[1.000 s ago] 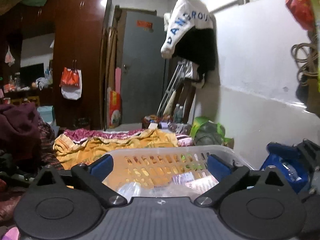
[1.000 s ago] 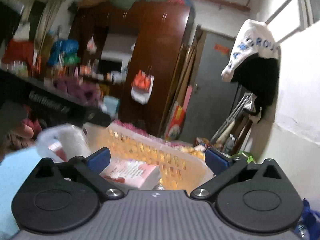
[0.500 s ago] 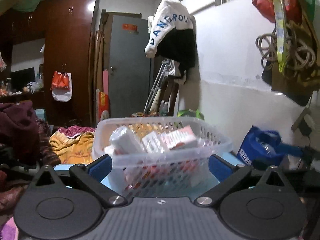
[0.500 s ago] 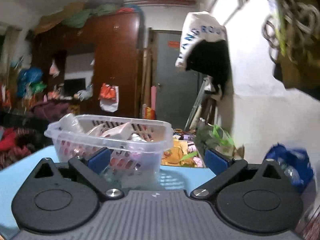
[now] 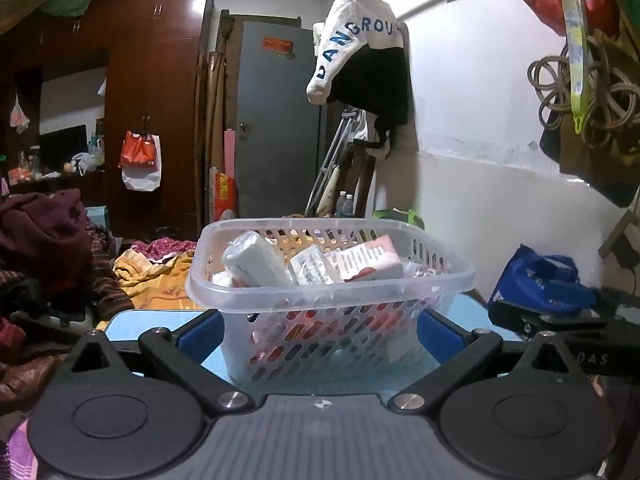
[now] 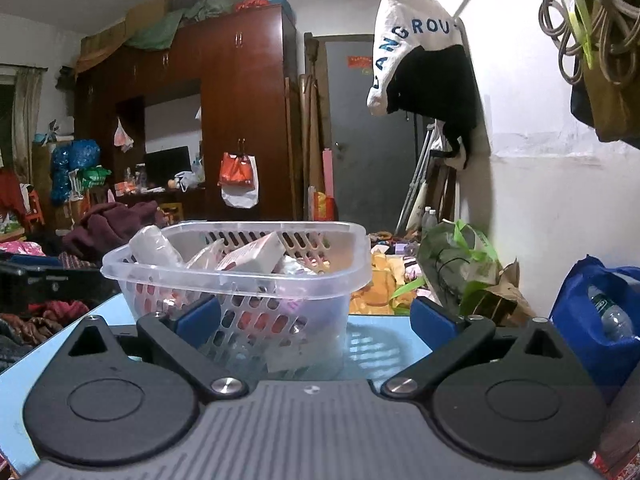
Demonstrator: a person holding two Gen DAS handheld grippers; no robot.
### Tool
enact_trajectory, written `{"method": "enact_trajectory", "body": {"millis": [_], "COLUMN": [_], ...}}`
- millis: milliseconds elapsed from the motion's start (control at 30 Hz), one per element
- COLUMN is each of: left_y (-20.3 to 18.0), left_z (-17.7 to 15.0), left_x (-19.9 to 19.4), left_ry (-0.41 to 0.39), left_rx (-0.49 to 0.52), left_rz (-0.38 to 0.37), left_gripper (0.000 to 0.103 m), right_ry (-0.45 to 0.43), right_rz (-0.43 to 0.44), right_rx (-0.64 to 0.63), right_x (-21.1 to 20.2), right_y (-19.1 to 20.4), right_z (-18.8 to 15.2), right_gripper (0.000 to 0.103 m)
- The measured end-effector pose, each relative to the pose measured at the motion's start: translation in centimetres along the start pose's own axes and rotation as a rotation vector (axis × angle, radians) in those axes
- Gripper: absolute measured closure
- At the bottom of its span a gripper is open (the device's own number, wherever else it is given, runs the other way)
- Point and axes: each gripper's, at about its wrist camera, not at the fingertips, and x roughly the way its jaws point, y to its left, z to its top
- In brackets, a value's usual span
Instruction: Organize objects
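A clear plastic basket (image 5: 320, 298) stands on a light blue table (image 5: 132, 320), holding a white wrapped roll (image 5: 256, 266), a pink-and-white box (image 5: 364, 262) and several small packets. My left gripper (image 5: 318, 330) is open and empty, low on the table, its blue pads either side of the basket's near wall. In the right wrist view the basket (image 6: 224, 276) is ahead to the left on the table (image 6: 380, 340). My right gripper (image 6: 316, 318) is open and empty, with its left pad in front of the basket.
The other gripper's black body (image 5: 560, 320) lies at the table's right. A blue bag (image 6: 600, 320) and a green bag (image 6: 460, 268) sit by the white wall. Piled clothes (image 5: 44, 248) and a yellow blanket (image 5: 152, 276) lie left. A wardrobe (image 5: 156, 100) stands behind.
Both grippers drew back and lowered from above the basket to table level. The views went from looking into the basket to seeing it side-on. Both stayed open.
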Motion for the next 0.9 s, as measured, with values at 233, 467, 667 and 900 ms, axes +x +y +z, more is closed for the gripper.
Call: {"method": "enact_trajectory", "body": {"millis": [233,467,667,900], "left_y": [-0.01,-0.31,-0.39,-0.46], "left_z": [-0.83,-0.92,-0.99,-0.98], "left_x": [0.21,-0.09,-0.27,-0.26], "left_ry": [0.009,0.000,-0.007,-0.007], "left_rx": [-0.008,0.003,0.009,0.008], "left_rz": [0.015,0.033,0.044,0.050], "left_gripper": [0.000,0.000,0.000,0.000], "right_ry": [0.008,0.006,0.011,0.008], "right_rz": [0.005,0.011,0.016,0.025], "right_rx": [0.004,0.006,-0.009,-0.017], "right_x": [0.01,-0.21,-0.21,-0.42], "right_y": [-0.30,-0.47,-0.38,-0.26], "right_z": [-0.24,-0.15,-0.17,-0.24], "right_gripper": [0.000,0.000,0.000,0.000]}}
